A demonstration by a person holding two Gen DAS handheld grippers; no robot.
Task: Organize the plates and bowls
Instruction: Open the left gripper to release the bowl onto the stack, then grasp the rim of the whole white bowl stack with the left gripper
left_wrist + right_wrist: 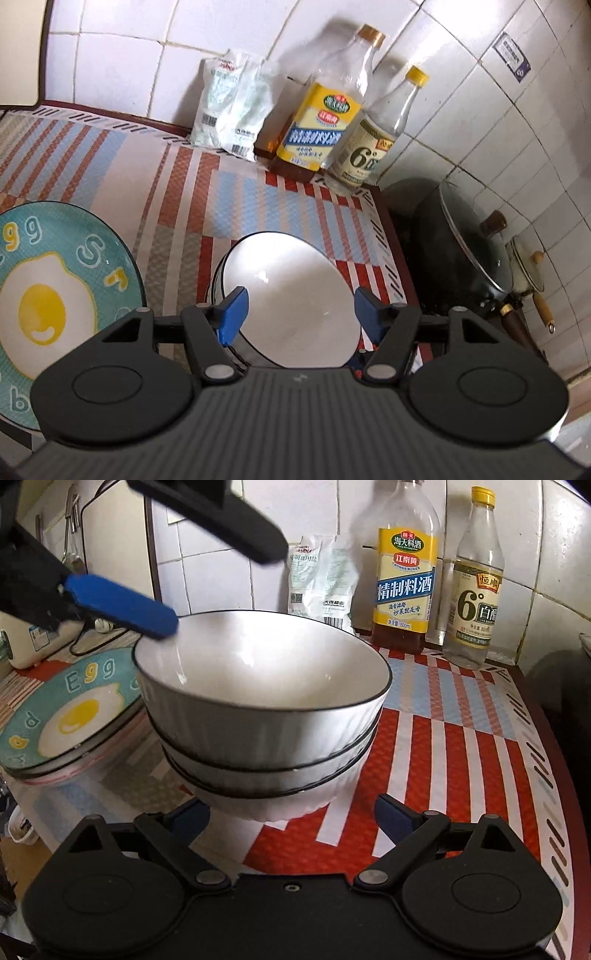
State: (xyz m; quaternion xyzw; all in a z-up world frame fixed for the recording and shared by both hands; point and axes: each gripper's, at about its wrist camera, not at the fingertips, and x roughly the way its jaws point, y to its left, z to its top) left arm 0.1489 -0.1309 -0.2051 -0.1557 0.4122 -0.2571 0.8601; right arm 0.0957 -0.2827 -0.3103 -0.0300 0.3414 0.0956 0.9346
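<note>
My landmark is the stack of white bowls (pixel 266 716) standing on the striped mat (pixel 461 760). Three black-rimmed bowls are nested there, each sitting inside the one below, and the top bowl (pixel 291 299) holds nothing but a few small specks on its glazed inside.

My left tongs (pixel 301 310) hang over that stack with the blue fingers (pixel 233 314) spread wide, one on each side of the top bowl's rim and gripping nothing. From the right-hand camera, one blue finger sits right at the bowl's far-left rim; I cannot tell whether it touches.

My right tongs (pixel 291 818) wait just in front of the stack, low by its base, fingers apart and holding nothing.

Just left of the stack lies the teal egg plate (pixel 70 712), bare of food, resting on top of at least one other plate.

Behind the stack, against the tiled wall, stand a yellow-labelled cooking wine bottle (pixel 404 579) with only a little brown liquid at its bottom, a vinegar bottle (pixel 474 587) of clear liquid, and two white bags (pixel 236 107).

Right of the stack, off the mat, a dark lidded wok (pixel 465 254) sits beside a small cream pot (pixel 528 266).
</note>
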